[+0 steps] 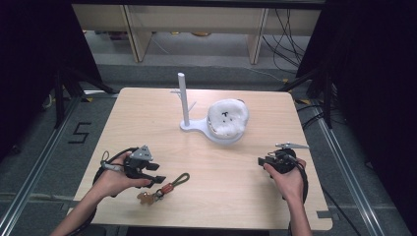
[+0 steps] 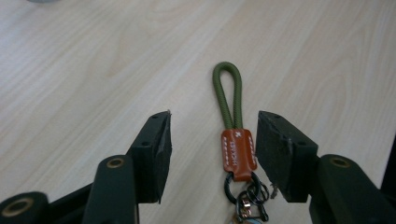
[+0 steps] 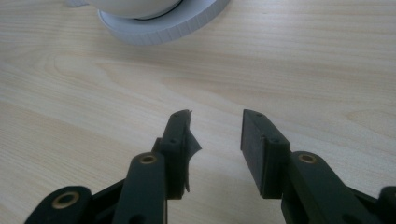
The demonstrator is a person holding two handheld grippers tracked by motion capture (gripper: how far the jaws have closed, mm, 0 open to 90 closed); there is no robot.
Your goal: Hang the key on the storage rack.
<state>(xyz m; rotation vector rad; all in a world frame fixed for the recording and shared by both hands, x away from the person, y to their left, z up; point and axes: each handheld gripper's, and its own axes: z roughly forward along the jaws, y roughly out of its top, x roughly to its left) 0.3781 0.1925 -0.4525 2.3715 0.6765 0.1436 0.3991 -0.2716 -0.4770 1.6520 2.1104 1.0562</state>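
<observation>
- The bench [image 1: 147, 118], a pale wood-grain top with rounded corners, is standing on a grey floor with dark curtains at both sides and light cabinets behind.
- A white stand [image 1: 186, 105], an upright post on a flat base, is sitting near the bench's far middle; a white plush item [image 1: 227, 118] with small black marks is resting on the round part of that base.
- The left gripper [image 1: 156, 173] is lying low at the near left of the bench, held in the person's left hand [image 1: 115, 179].
- The right gripper [image 1: 260, 161] is hovering near the right edge; its fingers [image 3: 254, 135] are standing moderately apart with bare wood between them.
- The keychain [image 2: 238, 149] is lying flat on the bench just in front of the left gripper: an olive-green cord loop, a brown leather tab with white stitching, then dark metal rings and what may be a small brown charm, too small to tell.
- The left fingers [image 2: 154, 149] are standing apart on either side of the leather tab, the right pad just beside it and apparently not pressing it, the loop pointing away beyond the tips.
</observation>
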